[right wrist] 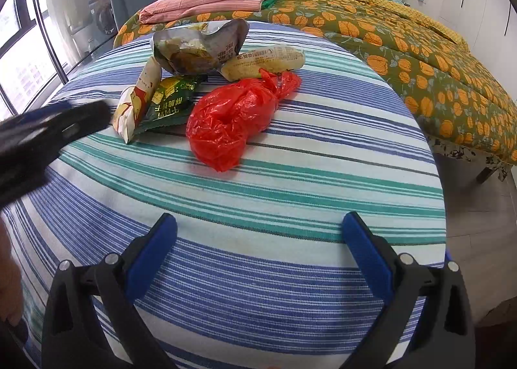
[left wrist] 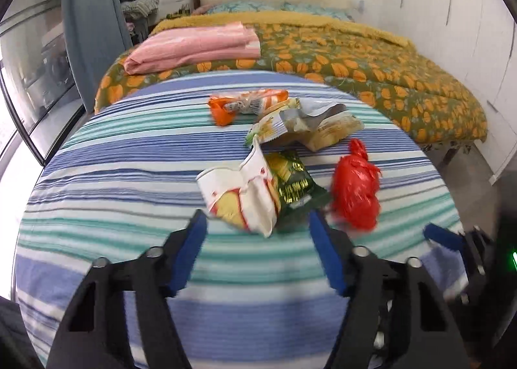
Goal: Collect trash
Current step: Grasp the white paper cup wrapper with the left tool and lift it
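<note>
My left gripper (left wrist: 257, 223) – half open, empty – nears the white wrapper (left wrist: 240, 197), mid-frame; next I pinch it.

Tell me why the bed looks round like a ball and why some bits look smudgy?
In both views the fisheye lens bends the striped sheet into a dome. In the left wrist view the red bag is smeared by motion. In the right wrist view the left gripper is a blur; window daylight glares.
</note>
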